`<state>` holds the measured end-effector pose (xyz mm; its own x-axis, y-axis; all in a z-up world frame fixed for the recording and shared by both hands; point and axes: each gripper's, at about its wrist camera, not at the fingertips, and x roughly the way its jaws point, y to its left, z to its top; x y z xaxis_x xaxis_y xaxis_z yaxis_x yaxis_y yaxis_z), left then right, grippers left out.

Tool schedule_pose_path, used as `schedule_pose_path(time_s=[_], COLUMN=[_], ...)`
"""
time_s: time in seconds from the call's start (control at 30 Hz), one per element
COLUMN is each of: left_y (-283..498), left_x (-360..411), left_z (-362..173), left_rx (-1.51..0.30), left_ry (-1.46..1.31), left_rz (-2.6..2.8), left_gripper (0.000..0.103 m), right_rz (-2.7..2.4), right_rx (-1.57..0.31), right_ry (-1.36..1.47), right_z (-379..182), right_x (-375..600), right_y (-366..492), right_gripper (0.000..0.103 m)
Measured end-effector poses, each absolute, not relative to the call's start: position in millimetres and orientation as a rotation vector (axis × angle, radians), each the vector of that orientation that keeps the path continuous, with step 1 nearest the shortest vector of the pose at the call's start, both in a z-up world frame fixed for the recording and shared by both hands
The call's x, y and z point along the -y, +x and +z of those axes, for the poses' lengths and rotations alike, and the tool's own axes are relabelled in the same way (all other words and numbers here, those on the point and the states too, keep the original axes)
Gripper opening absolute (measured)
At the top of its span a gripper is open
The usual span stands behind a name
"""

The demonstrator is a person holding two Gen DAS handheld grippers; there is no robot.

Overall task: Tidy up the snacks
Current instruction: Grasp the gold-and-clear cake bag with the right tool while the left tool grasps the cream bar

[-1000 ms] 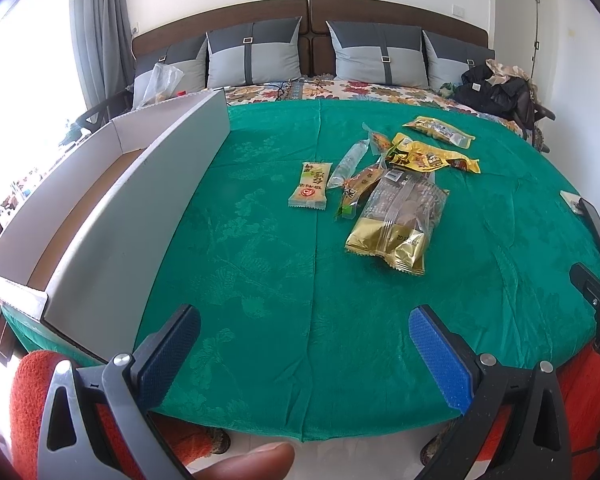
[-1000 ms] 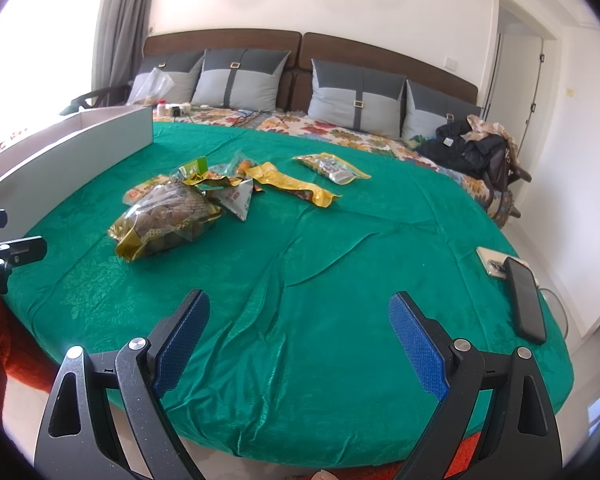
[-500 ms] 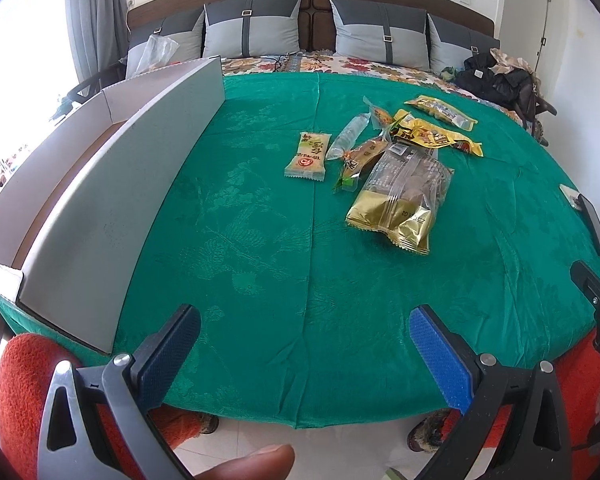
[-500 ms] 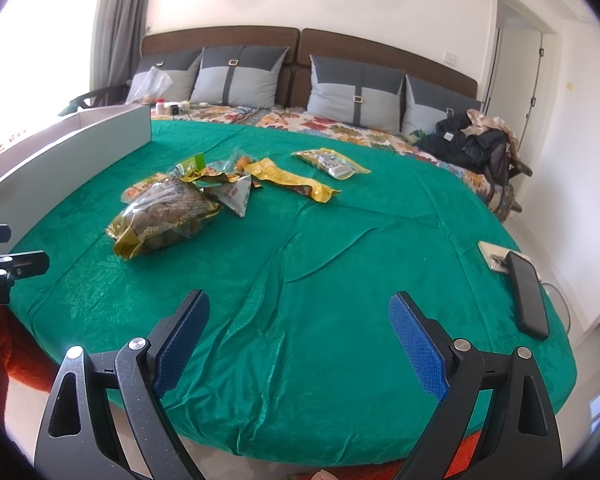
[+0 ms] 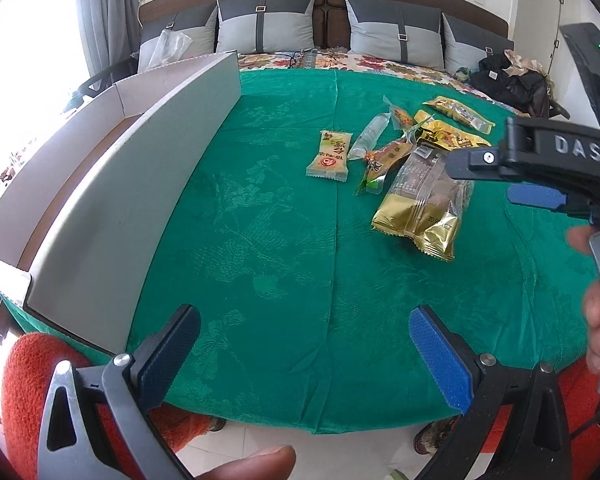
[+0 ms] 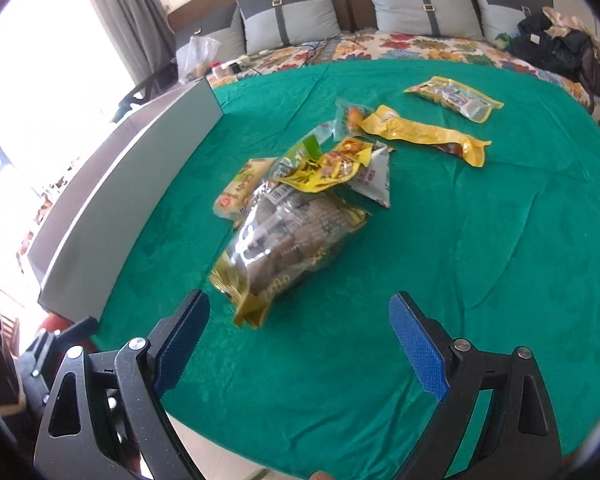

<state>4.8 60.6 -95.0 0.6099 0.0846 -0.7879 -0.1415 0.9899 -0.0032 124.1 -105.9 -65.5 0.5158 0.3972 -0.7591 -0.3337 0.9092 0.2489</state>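
Nothing sorted yet imo. Snacks (image 6: 320, 200) all loose, frame centre, on green counter (image 6: 480, 240). Box (image 5: 112, 184) at left, looks unfilled. Right tongs (image 6: 298, 330) spread wide, empty, near big bag (image 6: 288, 244). Left tongs (image 5: 304, 352) released too.

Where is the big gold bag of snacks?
The big gold bag lies on the green tablecloth, just ahead of the open right gripper, nearest of the snack pile. The cardboard box stands to its left.
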Motion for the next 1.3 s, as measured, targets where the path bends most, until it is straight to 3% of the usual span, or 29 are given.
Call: schedule_pose_path(time_s=[0.17, 0.3, 0.33, 0.37, 0.5, 0.63, 0.67, 0.7, 0.77, 0.9, 1.13, 1.3], left_y=[3.5, 1.5, 2.1, 3.2, 10.0, 14.4, 15.5, 17.9, 27.5, 51.4, 69.7, 71.3], left_x=[-72.1, -82.2, -83.6, -84.2, -81.9, -72.6, -70.2, -68.7, -66.9, -69.6, -65.0, -69.1], left_z=[-92.9, -92.1, -92.4, -92.9, -100.4, -109.8, -112.3, -115.7, -123.5, -135.8, -147.5, -150.4], left_rx=[-0.889, -0.885, -0.886, -0.89, -0.916, -0.947, -0.952, -0.958, -0.98, -1.021, -1.045, -1.044], left_ry=[-0.05, -0.072, -0.077, -0.083, -0.1, -0.071, -0.058, -0.047, -0.039, -0.053, -0.044, -0.088], left_rz=[0.18, 0.186, 0.186, 0.185, 0.168, 0.148, 0.146, 0.145, 0.143, 0.135, 0.128, 0.128], left_gripper=[0.103, 0.103, 0.103, 0.103, 0.103, 0.103, 0.103, 0.103, 0.103, 0.103, 0.103, 0.103], right_rz=[0.269, 0.3, 0.319, 0.346, 0.335, 0.292, 0.289, 0.288, 0.269, 0.216, 0.167, 0.157], right_rx=[-1.097, -1.093, -1.078, -1.061, -0.971, -0.874, -0.86, -0.852, -0.842, -0.864, -0.869, -0.872], right_ry=[0.06, 0.034, 0.024, 0.016, -0.11, -0.194, -0.18, -0.151, -0.085, 0.015, -0.123, -0.101], right_z=[-89.5, -98.9, -97.1, -94.3, -81.9, -86.9, -89.5, -93.0, -99.0, -124.8, -128.0, -135.3], right_x=[67.1, 88.5, 99.2, 110.6, 156.2, 199.9, 209.8, 218.4, 233.9, 250.2, 243.9, 250.1], right_y=[164.3, 154.3, 147.3, 140.3, 118.9, 113.7, 112.0, 109.1, 102.6, 93.4, 100.6, 103.2], right_gripper=[0.093, 0.087, 0.08, 0.05, 0.04, 0.043, 0.05, 0.065, 0.073, 0.073, 0.074, 0.085])
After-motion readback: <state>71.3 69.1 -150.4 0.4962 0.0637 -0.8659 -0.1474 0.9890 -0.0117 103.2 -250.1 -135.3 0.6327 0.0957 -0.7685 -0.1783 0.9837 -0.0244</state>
